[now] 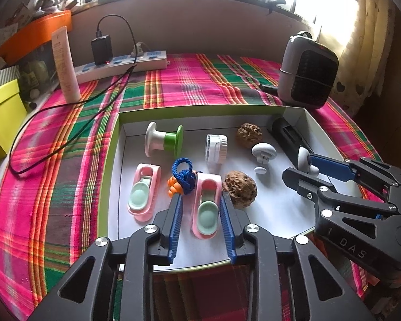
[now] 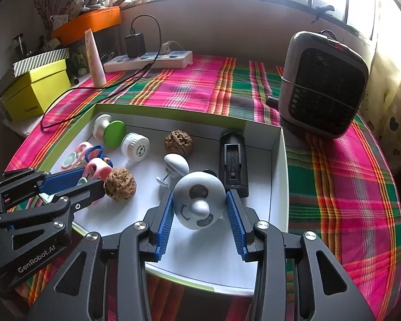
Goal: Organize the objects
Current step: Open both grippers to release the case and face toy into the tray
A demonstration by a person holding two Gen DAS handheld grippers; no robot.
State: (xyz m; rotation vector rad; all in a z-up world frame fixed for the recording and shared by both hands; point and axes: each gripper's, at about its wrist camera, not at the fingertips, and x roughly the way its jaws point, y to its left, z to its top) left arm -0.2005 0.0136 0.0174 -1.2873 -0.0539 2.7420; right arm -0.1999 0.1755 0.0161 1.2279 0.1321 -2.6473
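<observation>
My left gripper [image 1: 200, 208] stands narrow and loose around the pink holder [image 1: 206, 208], so I lift straight, missing the walnut [image 1: 239, 188] beside.

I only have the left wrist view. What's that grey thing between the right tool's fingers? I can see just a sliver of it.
Observer: A round grey panda toy with dark eye patches and a knob nose, lying in the white tray.
Operator: Is the right tool gripping it?
Observer: It looks so. On the right tool, both blue pads sit against the toy's sides.
Operator: Is the heater running?
Observer: Small red marks glow on top of the heater, so it seems powered.
</observation>
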